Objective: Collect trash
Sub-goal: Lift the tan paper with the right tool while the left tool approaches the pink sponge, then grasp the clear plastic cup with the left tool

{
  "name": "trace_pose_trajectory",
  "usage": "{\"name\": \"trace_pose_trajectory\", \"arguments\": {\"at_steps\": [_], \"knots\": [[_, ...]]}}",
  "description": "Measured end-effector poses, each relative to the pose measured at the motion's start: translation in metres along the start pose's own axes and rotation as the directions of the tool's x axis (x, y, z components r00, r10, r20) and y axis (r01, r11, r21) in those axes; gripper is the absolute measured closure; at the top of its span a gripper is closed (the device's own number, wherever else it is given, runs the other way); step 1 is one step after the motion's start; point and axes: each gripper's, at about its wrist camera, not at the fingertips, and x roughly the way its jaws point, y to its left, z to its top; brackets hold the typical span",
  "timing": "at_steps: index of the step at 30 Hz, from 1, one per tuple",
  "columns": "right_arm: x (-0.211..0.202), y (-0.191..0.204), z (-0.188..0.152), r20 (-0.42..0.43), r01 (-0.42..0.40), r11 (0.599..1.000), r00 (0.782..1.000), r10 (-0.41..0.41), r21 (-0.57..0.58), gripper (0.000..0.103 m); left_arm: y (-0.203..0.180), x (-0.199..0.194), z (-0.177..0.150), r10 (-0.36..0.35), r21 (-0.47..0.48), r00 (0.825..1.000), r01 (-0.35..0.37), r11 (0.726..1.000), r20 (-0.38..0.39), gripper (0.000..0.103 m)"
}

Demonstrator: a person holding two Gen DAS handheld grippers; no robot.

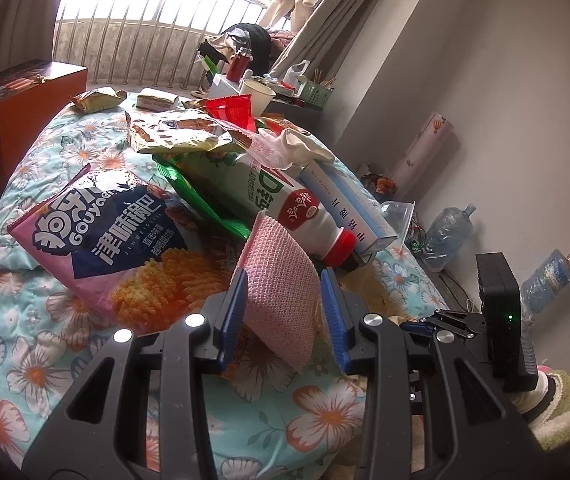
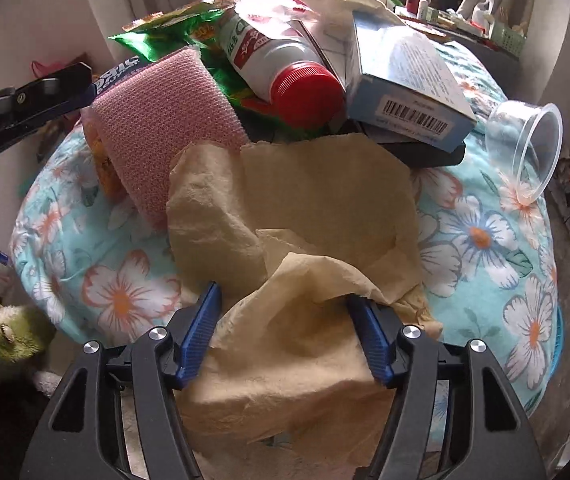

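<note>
My right tool [image 2: 283, 334] spread wide around crumpled brown paper [image 2: 293, 216]. Pink sponge [image 2: 165, 120], red-capped bottle [image 2: 285, 68], blue box [image 2: 401, 80] beyond; clear cup [image 2: 533, 148] tipped on floral bedding [image 2: 481, 240].

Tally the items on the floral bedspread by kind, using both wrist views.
Snack bags: 5, e.g. pink bag, green bag
Bottles: 1, red-capped bottle
Boxes: 1, blue box
Cups: 3, clear cup, red cup, paper cup
Cloths: 1, pink cloth
Paper: 1, brown paper
Total: 12
</note>
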Motion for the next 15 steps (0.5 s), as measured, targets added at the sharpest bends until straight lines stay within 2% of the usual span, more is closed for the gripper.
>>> {"name": "trace_pose_trajectory", "arguments": {"at_steps": [2,4,5,9,15], "knots": [[-0.001,-0.007,0.002,0.006,-0.014,0.999,1.0,0.013,0.052,0.043,-0.001,0.002,0.001,0.006,0.007,1.0,-0.006,1.0,-0.004,0.068],[-0.004,-0.017,0.004,0.008,-0.013,0.994,1.0,0.012,0.109,0.061,-0.002,0.002,0.0,0.016,0.011,1.0,-0.016,1.0,-0.016,0.068],[-0.005,-0.021,0.004,0.009,-0.02,0.99,1.0,0.019,0.138,0.064,-0.003,0.003,-0.001,0.018,0.012,0.999,-0.018,1.0,-0.027,0.067],[-0.005,-0.034,0.001,0.024,-0.035,0.975,0.999,0.03,0.22,0.089,-0.005,0.005,-0.006,0.027,0.028,0.997,-0.025,0.999,-0.077,0.064],[-0.008,-0.048,-0.004,0.069,-0.101,0.945,0.994,0.083,0.311,0.098,-0.013,0.005,-0.01,0.04,0.043,0.995,-0.036,0.998,-0.096,0.064]]}}
